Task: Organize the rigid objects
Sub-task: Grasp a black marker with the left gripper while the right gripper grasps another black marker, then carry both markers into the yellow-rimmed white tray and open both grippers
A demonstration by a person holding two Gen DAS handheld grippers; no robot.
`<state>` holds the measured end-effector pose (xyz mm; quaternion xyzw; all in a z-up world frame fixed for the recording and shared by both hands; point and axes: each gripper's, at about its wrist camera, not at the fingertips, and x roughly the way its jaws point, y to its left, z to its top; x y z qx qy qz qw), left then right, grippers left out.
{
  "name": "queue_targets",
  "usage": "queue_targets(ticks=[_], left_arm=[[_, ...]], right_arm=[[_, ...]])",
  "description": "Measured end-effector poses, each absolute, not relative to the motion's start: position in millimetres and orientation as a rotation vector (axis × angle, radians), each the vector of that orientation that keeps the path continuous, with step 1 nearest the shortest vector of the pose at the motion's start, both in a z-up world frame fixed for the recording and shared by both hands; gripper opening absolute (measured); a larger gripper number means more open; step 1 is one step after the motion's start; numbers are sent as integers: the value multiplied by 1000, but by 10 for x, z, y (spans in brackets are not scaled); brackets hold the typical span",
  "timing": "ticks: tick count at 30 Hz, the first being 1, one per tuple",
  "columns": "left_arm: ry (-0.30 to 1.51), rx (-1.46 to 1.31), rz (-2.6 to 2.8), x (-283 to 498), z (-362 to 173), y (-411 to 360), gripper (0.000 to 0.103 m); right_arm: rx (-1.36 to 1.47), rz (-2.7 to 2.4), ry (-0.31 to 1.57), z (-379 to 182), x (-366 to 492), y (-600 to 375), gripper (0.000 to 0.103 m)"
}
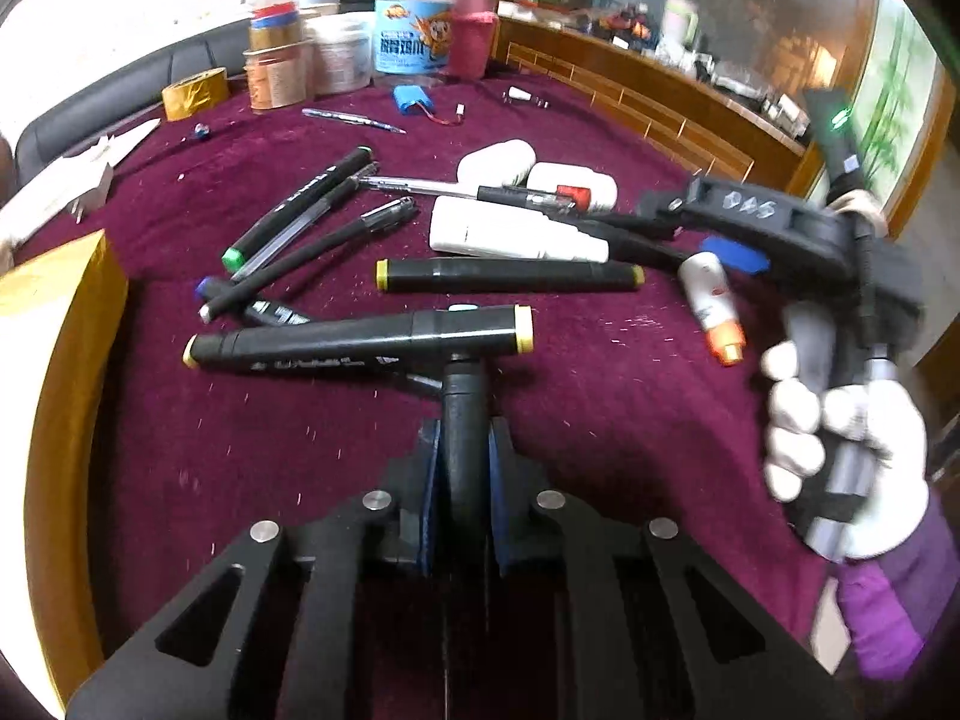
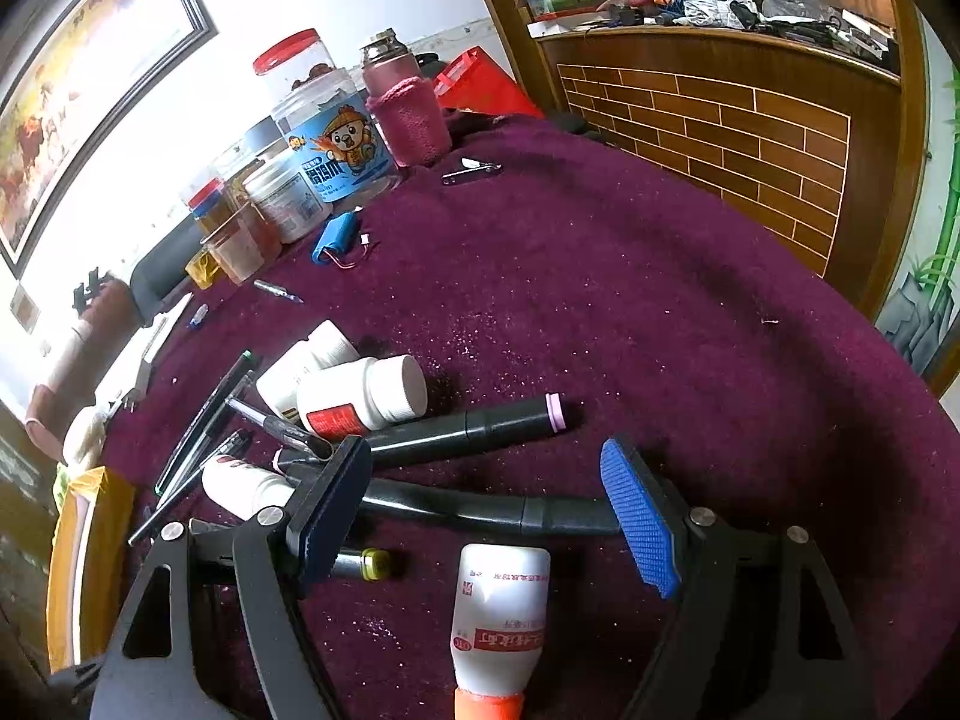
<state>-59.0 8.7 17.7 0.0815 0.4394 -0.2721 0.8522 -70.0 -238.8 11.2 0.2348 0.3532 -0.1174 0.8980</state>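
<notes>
Seen from the left wrist, my left gripper (image 1: 463, 414) is shut on a black marker (image 1: 463, 396) that points forward along the fingers. Its far end reaches a yellow-capped black marker (image 1: 360, 339) lying crosswise on the maroon cloth (image 1: 600, 420). A second yellow-capped marker (image 1: 510, 276) lies just beyond. At the right, a white-gloved hand (image 1: 840, 438) holds my right gripper (image 1: 690, 246) over a white bottle with an orange cap (image 1: 714, 306). In the right wrist view the right gripper (image 2: 489, 516) stands open; a black marker (image 2: 480, 510) and the orange-capped bottle (image 2: 501, 606) lie between its fingers, untouched.
Several pens (image 1: 300, 222) lie in a loose pile at left, with white bottles (image 1: 516, 234) behind the markers. Jars (image 1: 411, 30), a tape roll (image 1: 195, 93) and a blue battery pack (image 1: 414, 102) stand at the back. A yellow box (image 1: 66, 360) borders the left edge.
</notes>
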Motion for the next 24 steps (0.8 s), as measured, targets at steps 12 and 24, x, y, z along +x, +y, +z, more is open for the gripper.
queue_targets(ticks=[12,24], left_arm=[[873,-97,-748,-1032,509,853,12],[895,-185,-836,-1357,421,1335,12]], right_arm=[[325,-268,789,222,-704,-2174,77],[85,308,938,444,-622,-348,77]])
